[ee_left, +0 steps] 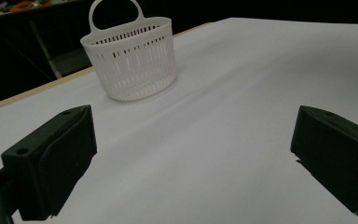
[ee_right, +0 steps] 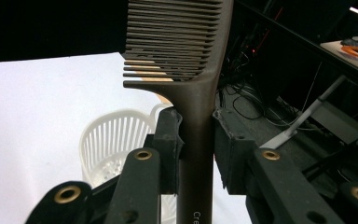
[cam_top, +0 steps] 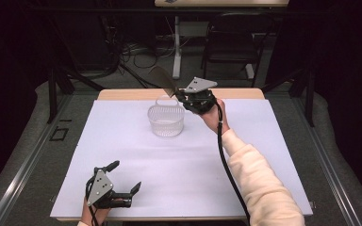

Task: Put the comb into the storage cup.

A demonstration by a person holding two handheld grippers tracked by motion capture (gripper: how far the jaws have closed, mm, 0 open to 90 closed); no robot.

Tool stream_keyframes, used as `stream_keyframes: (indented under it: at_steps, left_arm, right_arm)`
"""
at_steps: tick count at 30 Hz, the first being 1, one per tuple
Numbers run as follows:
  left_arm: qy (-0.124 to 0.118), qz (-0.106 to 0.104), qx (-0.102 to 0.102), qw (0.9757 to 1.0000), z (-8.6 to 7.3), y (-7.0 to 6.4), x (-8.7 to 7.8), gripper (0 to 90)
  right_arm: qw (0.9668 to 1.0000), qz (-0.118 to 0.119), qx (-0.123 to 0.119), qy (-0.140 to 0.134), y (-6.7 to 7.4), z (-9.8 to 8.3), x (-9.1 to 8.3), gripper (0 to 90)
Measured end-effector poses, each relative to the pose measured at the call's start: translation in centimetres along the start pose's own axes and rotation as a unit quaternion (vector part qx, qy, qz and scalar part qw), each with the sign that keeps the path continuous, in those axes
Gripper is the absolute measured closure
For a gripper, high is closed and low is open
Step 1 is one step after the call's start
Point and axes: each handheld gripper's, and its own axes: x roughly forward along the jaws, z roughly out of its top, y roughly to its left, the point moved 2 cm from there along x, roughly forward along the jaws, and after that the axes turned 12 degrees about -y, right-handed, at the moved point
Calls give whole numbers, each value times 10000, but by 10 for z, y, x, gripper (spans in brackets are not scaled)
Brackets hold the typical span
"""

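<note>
I hold a two-jaw claw in each hand at a table [cam_top: 122, 141] covered with a white sheet. My right claw [cam_top: 178, 95] is raised near the far edge of the table, just beside and above the rim of a white slotted basket [cam_top: 166, 121]. Its jaws are clamped on the handle of a dark brown comb [ee_right: 186, 70]. In the right claw view the comb stands upright between the two black jaws, its teeth pointing to the left of that view, with the basket below and behind the jaws. From the high view the comb tilts up and away to the left from the claw, its toothed end over the floor beyond the table edge. My sleeve is pale cream.

My left claw [cam_top: 126, 177] rests low near the front left corner of the table, well apart from the basket. Its jaws are spread wide with nothing between them. In the left claw view the basket [ee_left: 131, 58] stands upright on the white sheet, farther off, with a loop handle rising from its rim
</note>
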Motion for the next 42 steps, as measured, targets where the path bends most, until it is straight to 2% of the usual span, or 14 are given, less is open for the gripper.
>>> stream_keyframes:
  at_steps: [19,33,42]
  left_arm:
    - [9,-14,11,10000,0,0,0,3]
    - [1,-19,7,10000,0,0,0,3]
    - [0,-22,7,10000,0,0,0,3]
  right_arm:
    - [9995,101,-47,-289,7,4,10,723]
    - [9993,135,-43,-333,10,0,21,723]
    - [9993,70,-39,-373,10,-1,24,723]
